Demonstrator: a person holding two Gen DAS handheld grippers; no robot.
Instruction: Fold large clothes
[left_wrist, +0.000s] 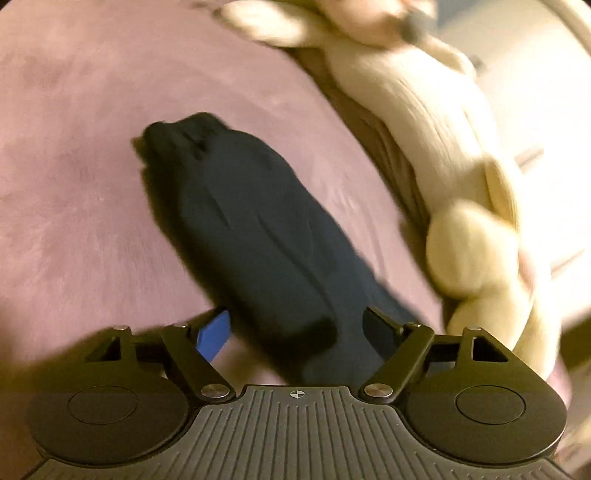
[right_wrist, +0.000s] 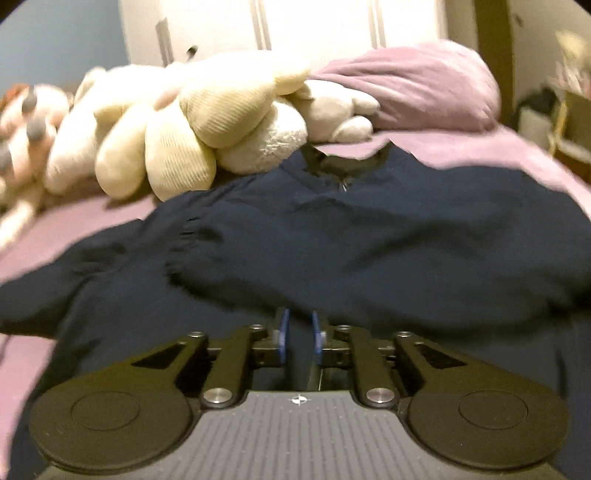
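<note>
A: Dark navy jacket (right_wrist: 369, 229) spread across the pink bed (left_wrist: 74, 184), collar up by the pillow (right_wrist: 413, 85), and one sleeve (left_wrist: 251, 236) lying long and loose out to the side; that sleeve is where it could go wrong, I'd say.

B: How so?

A: The left tongs (left_wrist: 295, 328) stand wide, pads either side of the sleeve's near end but not pressing it; close too shallow and they'd nip one layer only, so the fold would drag crooked; the view is smeared too, so aim is a gamble.

B: And those soft toys (right_wrist: 177, 136)?

A: Just beside the shoulder, nearly touching; a sweeping sleeve might snag them or bunch against them.

B: The right tongs (right_wrist: 298, 334)?

A: Nearly closed, a narrow gap between the blue pads, low over the jacket's body; whether cloth is pinched in there I cannot tell; if it is a thin pinch, it may slip.
</note>
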